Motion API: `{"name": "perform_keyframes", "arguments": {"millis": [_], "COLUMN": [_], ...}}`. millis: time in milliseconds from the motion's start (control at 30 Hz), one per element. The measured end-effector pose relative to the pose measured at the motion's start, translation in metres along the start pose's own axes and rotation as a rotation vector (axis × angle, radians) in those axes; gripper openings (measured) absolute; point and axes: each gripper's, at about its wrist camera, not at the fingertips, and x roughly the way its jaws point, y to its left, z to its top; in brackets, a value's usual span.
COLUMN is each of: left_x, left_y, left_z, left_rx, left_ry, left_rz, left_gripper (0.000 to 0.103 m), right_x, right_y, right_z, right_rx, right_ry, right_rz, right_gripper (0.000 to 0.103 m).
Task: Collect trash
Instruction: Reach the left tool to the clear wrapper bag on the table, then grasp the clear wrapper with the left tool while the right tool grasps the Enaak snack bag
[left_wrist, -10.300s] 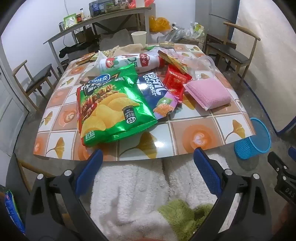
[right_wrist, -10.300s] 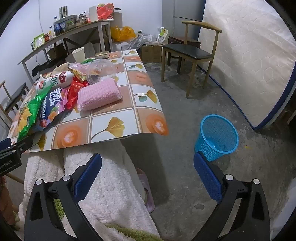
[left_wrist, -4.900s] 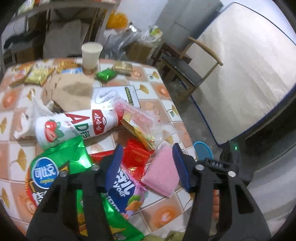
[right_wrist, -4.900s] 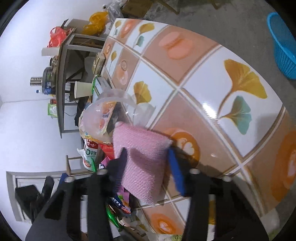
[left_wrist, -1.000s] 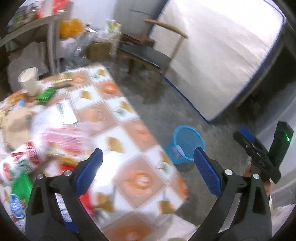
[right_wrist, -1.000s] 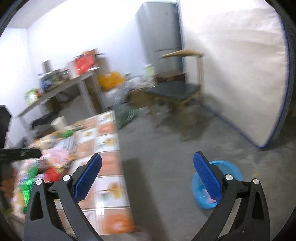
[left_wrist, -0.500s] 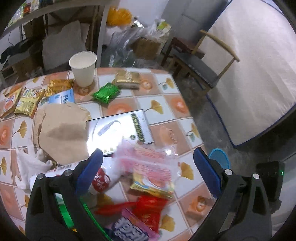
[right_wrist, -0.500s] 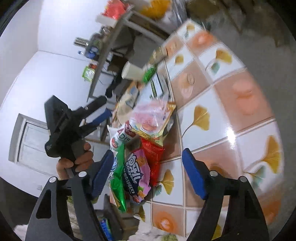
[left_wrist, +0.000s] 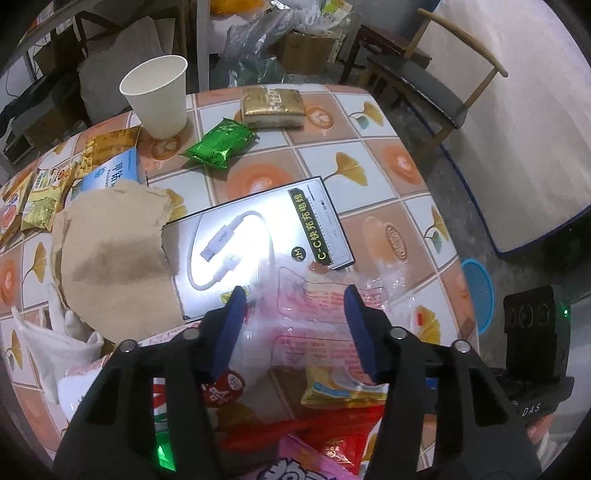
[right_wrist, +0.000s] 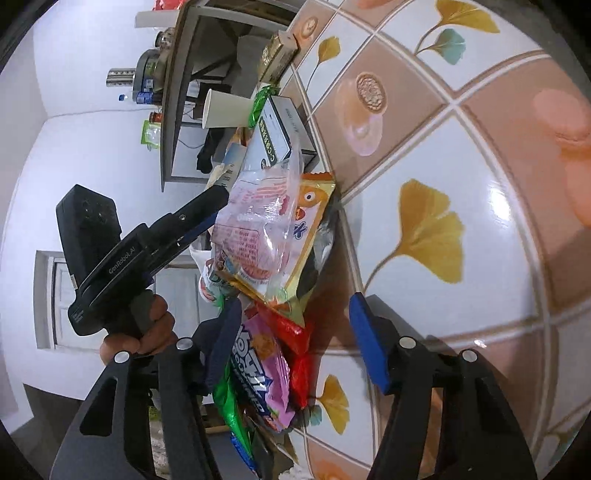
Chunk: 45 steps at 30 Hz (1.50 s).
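- Left gripper (left_wrist: 293, 325) points down over the clear bag (left_wrist: 314, 314), jaws closing with the bag between them, pads not yet pressing; right gripper (right_wrist: 295, 339) hovers low over the red wrapper (right_wrist: 291, 332), jaws closing on nothing.
- Bag lies mid-table on the orange packet (right_wrist: 310, 221), near the right edge.
- Likely light, limp, slippery film; a pinch on a bunched fold should hold better than on a flat face.
- Left view alone shows the blue bin (left_wrist: 478, 291) on the floor to the right, the cup (left_wrist: 157, 96) and the cable box (left_wrist: 258, 236).
- Right view alone shows the hand (right_wrist: 144, 332) and the bag's raised side.
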Motion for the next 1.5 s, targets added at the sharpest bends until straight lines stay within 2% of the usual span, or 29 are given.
{"name": "perform_keyframes", "arguments": {"millis": [100, 267, 367, 733, 900, 1133, 1400, 1467, 1500], "left_x": [0.004, 0.010, 0.011, 0.002, -0.012, -0.028, -0.040, -0.045, -0.047], "left_y": [0.000, 0.002, 0.003, 0.002, 0.005, 0.005, 0.005, 0.007, 0.008], "left_z": [0.001, 0.002, 0.001, 0.002, 0.005, 0.008, 0.008, 0.009, 0.009], "left_rx": [0.008, -0.002, -0.009, -0.030, -0.067, -0.103, -0.123, -0.128, -0.133], "left_ry": [0.013, 0.030, 0.029, -0.027, -0.082, -0.134, -0.185, -0.202, -0.208], "left_rz": [0.008, 0.003, -0.011, -0.043, -0.072, -0.105, -0.114, -0.112, -0.110], "left_gripper": [0.046, 0.033, 0.029, 0.012, 0.010, 0.009, 0.008, 0.008, 0.008], "right_x": [0.006, 0.017, 0.018, 0.014, 0.015, 0.011, 0.002, -0.001, -0.003], "right_y": [0.004, 0.007, 0.007, 0.009, 0.008, 0.011, 0.018, 0.019, 0.019], "right_z": [0.004, 0.010, 0.010, 0.006, 0.006, 0.006, 0.006, 0.006, 0.007], "right_rx": [-0.016, -0.020, -0.024, -0.030, -0.032, -0.039, -0.057, -0.061, -0.063], "right_ry": [0.004, 0.008, 0.013, 0.005, 0.004, -0.009, -0.031, -0.042, -0.051], "right_rz": [-0.003, -0.007, -0.013, -0.008, -0.004, 0.021, 0.071, 0.080, 0.074], "right_gripper": [0.058, 0.051, 0.046, 0.034, 0.031, 0.018, 0.020, 0.035, 0.038]}}
